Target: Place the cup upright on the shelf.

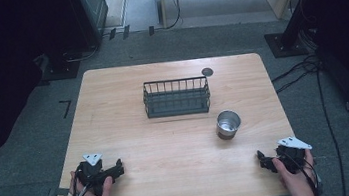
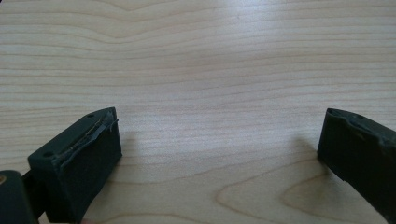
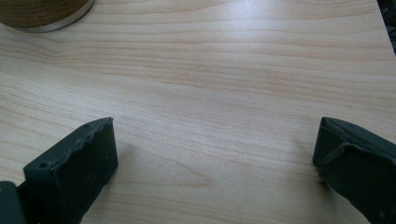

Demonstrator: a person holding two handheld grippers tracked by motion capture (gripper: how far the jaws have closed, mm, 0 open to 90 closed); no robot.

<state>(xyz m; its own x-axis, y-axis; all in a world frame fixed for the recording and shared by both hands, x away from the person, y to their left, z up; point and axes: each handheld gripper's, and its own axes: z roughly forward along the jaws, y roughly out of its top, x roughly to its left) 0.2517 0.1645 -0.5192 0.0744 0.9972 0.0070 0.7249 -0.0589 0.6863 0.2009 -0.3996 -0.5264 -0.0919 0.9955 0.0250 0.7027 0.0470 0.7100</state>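
The metal cup (image 1: 228,124) stands upright on the tabletop (image 1: 169,154), just right of and nearer than the wire basket (image 1: 176,97); I judge it light, rigid and slippery, best gripped across the rim wall. My right gripper (image 1: 263,160) rests nearest it, fingers apart and empty. My left gripper (image 1: 115,168) likewise has its fingers apart on bare wood.

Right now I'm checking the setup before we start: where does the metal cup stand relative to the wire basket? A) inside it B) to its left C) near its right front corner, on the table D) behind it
C: the metal cup stands on the table, apart from the wire basket, near its right front corner.
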